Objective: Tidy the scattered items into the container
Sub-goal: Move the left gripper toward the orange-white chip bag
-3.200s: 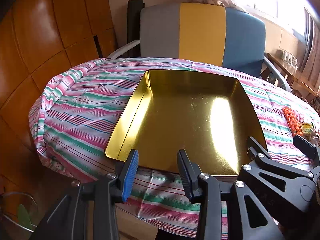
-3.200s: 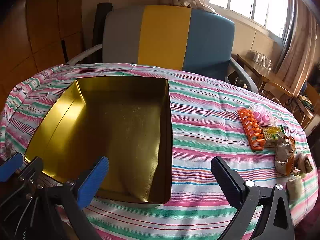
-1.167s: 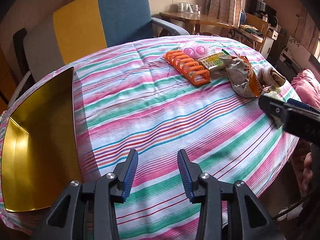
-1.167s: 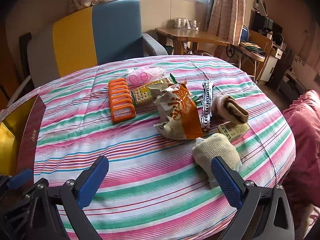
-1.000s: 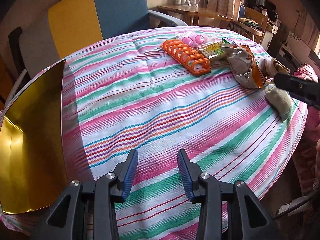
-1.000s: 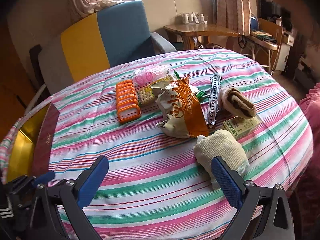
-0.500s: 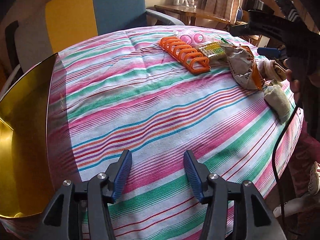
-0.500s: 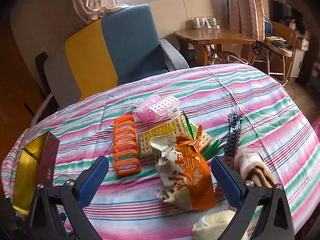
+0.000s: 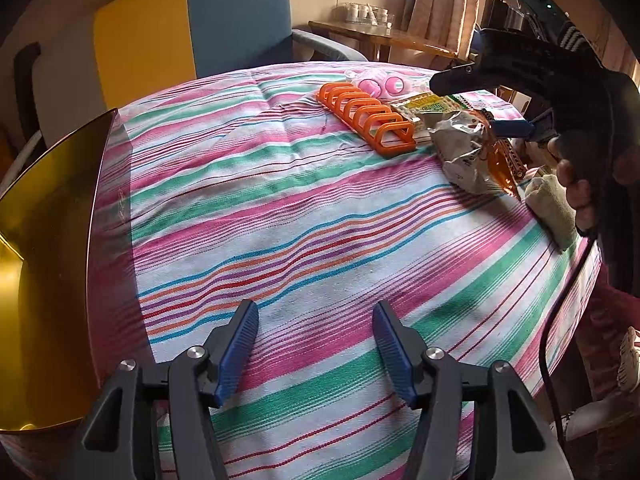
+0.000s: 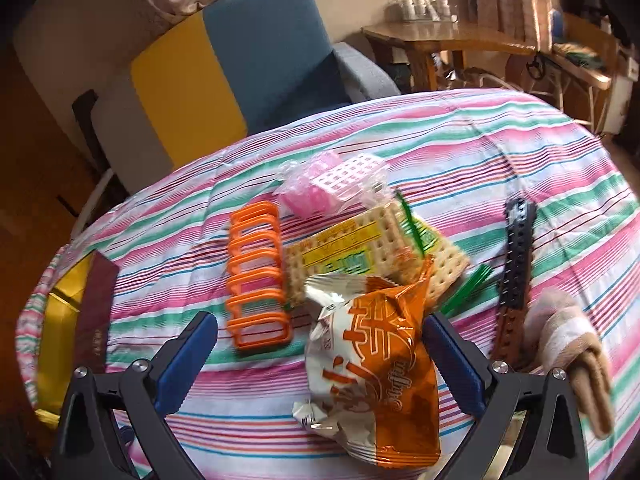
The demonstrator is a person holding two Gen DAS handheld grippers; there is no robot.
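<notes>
The gold tray (image 9: 44,216) sits at the table's left edge; it also shows in the right wrist view (image 10: 60,312). My right gripper (image 10: 320,364) is open, its jaws either side of an orange and silver snack bag (image 10: 376,364), just above it. An orange rack (image 10: 258,268), a pink item in clear wrap (image 10: 332,186), a cracker packet (image 10: 360,256), green sticks (image 10: 468,286), a dark brick strip (image 10: 516,248) and a rolled beige cloth (image 10: 572,344) lie around it. My left gripper (image 9: 316,354) is open and empty over bare cloth, far from the snack bag (image 9: 468,148).
The round table has a striped cloth (image 9: 280,208). A grey, yellow and blue chair (image 10: 224,64) stands behind it. A wooden side table (image 10: 460,40) stands at the back right. A cream sock (image 9: 554,208) lies near the right edge.
My right gripper moved forward and down over the snack bag. My left gripper opened wider and stayed over the bare cloth.
</notes>
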